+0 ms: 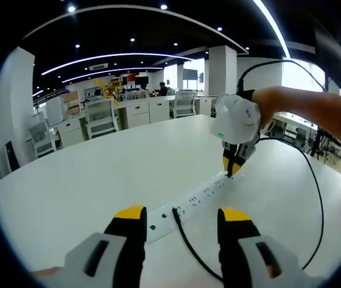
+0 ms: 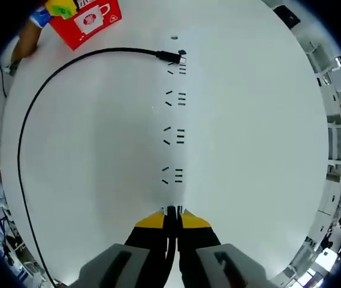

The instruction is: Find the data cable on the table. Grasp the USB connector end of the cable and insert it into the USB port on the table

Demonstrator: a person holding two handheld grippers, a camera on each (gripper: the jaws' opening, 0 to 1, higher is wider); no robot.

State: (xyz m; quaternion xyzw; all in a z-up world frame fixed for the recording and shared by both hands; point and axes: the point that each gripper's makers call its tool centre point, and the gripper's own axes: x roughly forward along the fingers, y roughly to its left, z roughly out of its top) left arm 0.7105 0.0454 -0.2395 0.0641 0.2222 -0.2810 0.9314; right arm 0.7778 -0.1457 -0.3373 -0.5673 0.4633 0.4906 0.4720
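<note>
The right gripper is pinching the USB connector between its pressed-together jaws, at the power strip's near end. Judging from this, a slight tilt could be jamming the plug against the port's rim. The left gripper is hovering spread, the data cable passing between its jaws. Farther along, the cable's other plug is sitting at the strip's far end, mid-desk.

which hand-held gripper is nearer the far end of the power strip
Right. The right hand-held gripper is down on the power strip at its far end; the left hand-held gripper sits back at its near end.
</note>
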